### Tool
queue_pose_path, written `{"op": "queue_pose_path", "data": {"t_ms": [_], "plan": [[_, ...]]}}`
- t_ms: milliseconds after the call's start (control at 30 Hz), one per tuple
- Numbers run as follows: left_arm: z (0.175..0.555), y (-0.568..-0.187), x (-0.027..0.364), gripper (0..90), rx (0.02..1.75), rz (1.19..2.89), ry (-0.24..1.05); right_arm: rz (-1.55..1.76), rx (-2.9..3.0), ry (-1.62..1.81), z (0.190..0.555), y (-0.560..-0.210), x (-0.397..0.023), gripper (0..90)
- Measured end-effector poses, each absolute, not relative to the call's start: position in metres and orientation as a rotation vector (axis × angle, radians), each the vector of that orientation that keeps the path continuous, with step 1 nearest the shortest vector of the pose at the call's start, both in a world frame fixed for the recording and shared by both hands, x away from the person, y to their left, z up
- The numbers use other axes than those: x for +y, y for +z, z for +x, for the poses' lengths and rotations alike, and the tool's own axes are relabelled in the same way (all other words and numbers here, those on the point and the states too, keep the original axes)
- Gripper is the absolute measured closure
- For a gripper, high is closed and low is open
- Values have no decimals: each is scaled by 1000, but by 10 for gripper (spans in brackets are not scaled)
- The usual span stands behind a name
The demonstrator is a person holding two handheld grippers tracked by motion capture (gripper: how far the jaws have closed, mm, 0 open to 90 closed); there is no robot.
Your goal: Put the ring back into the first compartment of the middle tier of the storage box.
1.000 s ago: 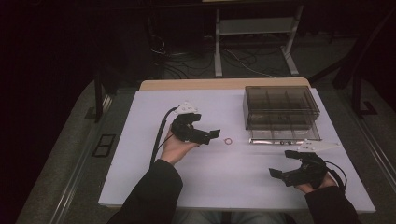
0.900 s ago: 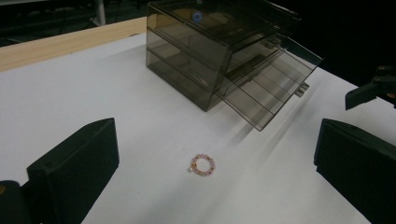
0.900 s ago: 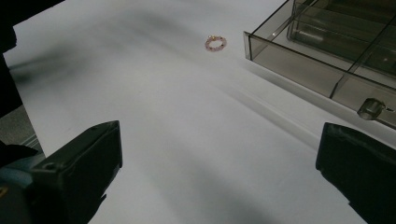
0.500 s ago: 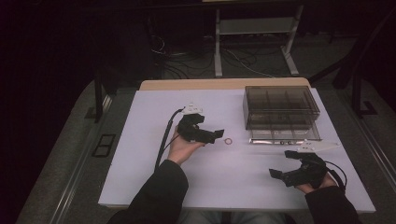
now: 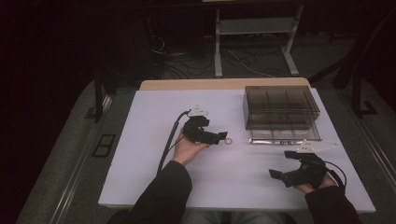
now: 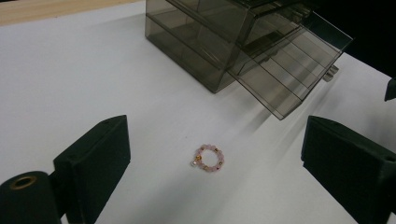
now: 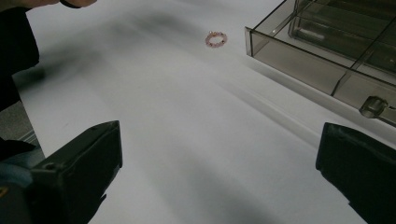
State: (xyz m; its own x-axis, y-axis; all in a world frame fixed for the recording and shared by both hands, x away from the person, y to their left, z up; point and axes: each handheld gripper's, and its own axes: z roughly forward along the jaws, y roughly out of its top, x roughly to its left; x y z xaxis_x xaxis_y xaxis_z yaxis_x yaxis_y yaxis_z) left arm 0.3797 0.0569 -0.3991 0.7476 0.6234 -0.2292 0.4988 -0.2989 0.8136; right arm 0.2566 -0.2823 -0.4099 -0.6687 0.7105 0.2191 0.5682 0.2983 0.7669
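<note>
White table; dark room

Small bracelet of pale pink beads with a few gold ones, closed loop, lying flat on white table, near the smoky box's lowered drawer front, not touching

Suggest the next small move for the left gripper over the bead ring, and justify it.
Probably lower the left gripper a little further, so its open jaws straddle the pink bead ring before closing. The ring lies flat on the white table, centred ahead between the jaws, which touch nothing yet.
</note>
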Motion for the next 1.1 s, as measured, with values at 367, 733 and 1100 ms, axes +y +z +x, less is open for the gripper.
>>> {"op": "queue_pose_path", "data": {"t_ms": [367,733,1100], "plan": [[384,-410,46,156,844,1999,138,1191,2409,1299,256,-411,-280,0],[383,-418,32,238,792,2044,135,1184,2415,1299,256,-412,-279,0],[380,-424,18,295,743,2099,155,1184,2418,1299,256,-412,-280,0]]}}
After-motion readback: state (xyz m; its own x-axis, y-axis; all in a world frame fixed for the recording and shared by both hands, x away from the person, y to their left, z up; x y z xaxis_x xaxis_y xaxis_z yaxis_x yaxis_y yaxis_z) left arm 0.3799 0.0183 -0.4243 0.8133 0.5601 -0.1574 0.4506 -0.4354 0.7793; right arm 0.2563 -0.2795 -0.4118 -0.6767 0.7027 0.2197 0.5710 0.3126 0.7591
